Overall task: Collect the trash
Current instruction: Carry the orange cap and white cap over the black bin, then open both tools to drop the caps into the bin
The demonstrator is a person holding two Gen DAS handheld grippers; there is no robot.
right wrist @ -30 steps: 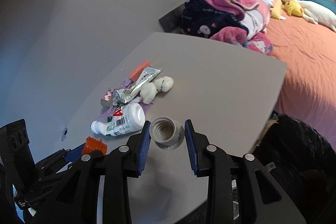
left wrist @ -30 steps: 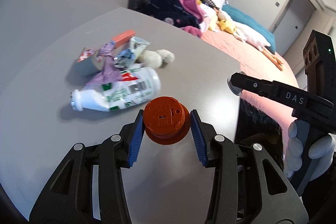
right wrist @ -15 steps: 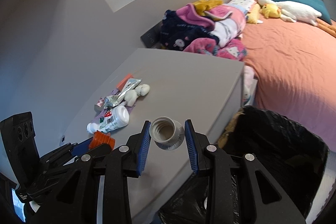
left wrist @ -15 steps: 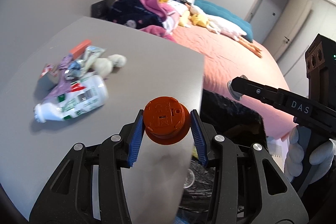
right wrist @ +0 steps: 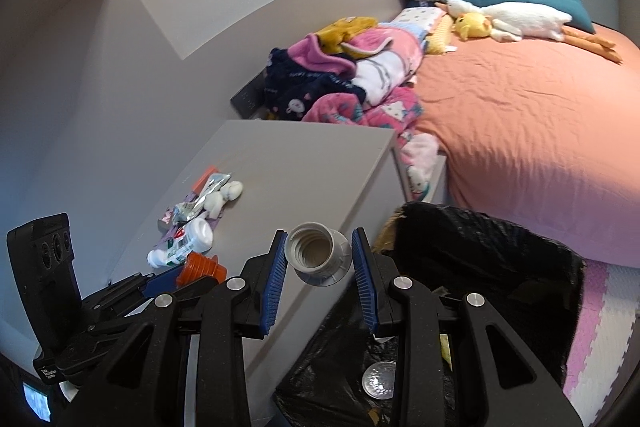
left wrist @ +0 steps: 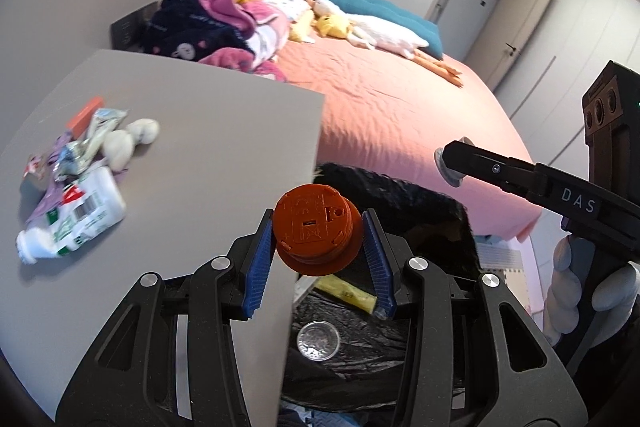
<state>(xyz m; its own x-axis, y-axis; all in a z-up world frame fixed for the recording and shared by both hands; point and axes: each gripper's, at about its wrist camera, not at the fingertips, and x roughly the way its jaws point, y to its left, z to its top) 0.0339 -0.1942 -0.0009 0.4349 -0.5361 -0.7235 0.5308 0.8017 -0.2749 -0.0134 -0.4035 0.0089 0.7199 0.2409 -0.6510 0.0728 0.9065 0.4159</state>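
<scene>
My left gripper is shut on an orange plastic cap, held over the table's right edge where the black-lined trash bin begins. My right gripper is shut on a grey-white threaded cap, hanging above the gap between table and trash bin. From the right wrist view the left gripper with its orange cap shows at lower left. A white bottle lies on its side on the grey table among wrappers and white wads.
Inside the bin lie a yellow packet and a clear round lid. A bed with an orange cover stands behind the bin, piled with clothes and plush toys. A gloved hand grips the right tool.
Both grippers have carried their caps rightward off the trash pile toward the table's edge and the bin. The bin's inside has come into view. The grips have not changed.
</scene>
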